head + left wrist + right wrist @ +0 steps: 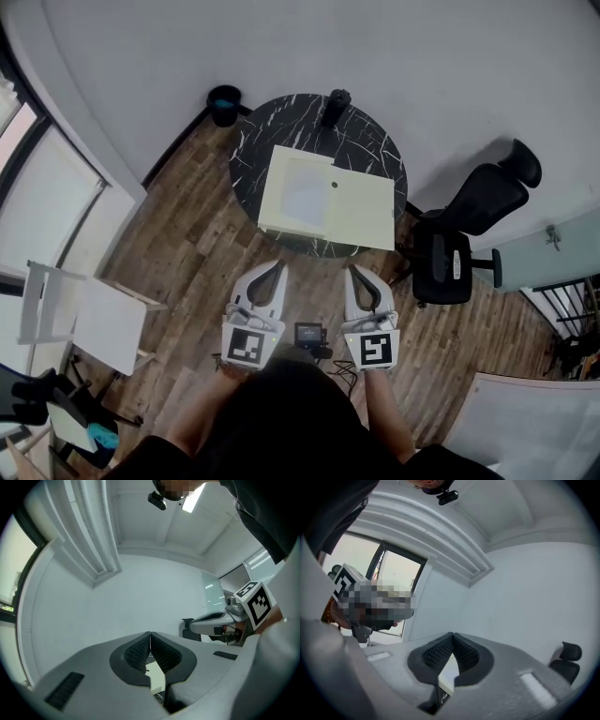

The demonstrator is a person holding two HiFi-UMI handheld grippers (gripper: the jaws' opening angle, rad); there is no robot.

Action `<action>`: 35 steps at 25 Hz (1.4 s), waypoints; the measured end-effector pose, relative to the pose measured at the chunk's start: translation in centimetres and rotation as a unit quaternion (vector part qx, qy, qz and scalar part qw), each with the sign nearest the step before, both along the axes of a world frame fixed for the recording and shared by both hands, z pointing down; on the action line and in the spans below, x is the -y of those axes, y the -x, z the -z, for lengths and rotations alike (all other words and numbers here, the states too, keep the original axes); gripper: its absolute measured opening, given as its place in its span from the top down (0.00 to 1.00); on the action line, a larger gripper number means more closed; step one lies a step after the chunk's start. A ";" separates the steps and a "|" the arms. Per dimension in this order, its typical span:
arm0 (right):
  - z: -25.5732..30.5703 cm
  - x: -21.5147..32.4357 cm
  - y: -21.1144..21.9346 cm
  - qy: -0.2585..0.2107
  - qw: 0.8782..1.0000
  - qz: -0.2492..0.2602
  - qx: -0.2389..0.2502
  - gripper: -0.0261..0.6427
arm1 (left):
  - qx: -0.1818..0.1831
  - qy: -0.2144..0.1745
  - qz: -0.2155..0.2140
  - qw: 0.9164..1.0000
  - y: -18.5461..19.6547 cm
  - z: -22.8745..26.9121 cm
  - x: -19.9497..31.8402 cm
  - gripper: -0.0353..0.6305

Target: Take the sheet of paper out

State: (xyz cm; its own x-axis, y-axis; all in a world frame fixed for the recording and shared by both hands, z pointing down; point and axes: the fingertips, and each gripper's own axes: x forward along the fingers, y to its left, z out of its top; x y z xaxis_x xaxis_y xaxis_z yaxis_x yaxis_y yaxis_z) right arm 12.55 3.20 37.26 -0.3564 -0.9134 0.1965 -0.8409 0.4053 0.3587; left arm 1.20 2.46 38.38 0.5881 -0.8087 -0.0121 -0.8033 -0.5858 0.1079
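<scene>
On the round black marble table [281, 127] lies a cream folder [361, 214], opened flat. A paler sheet of paper [305, 192] rests on its left half. My left gripper [277, 266] and right gripper [354, 270] are held close to my body, short of the table's near edge and pointing towards it. Both are shut with nothing between the jaws. In the left gripper view the left gripper [150, 633] has its tips together, and a strip of the cream folder [157, 678] shows below them. The right gripper view shows the right gripper [451, 634] the same way, above the folder [449, 674].
A black cylinder [335, 106] stands at the table's far edge. A black bin [224, 104] sits on the floor by the wall. A black office chair [464, 234] is to the table's right, a white folding chair [94, 319] at the left. A small black device [309, 335] hangs between the grippers.
</scene>
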 end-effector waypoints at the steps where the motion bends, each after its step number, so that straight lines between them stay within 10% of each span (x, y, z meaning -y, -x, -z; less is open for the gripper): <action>1: -0.1 0.5 -0.2 -0.002 1.000 -0.004 -0.013 0.96 | -0.001 0.002 -0.002 1.000 0.1 -0.1 0.5 0.94; 35: -3.9 14.4 -5.7 -0.012 0.997 -0.033 -0.063 0.96 | 0.059 0.004 -0.044 0.997 -0.4 -3.2 10.0 0.94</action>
State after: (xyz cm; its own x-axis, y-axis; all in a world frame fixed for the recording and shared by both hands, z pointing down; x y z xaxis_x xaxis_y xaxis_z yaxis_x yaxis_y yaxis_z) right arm 18.27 -11.21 41.14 -0.2697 -0.9389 0.2138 -0.8126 0.3411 0.4726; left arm 1.58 -7.52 41.54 0.6531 -0.7543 0.0679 -0.7568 -0.6534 0.0209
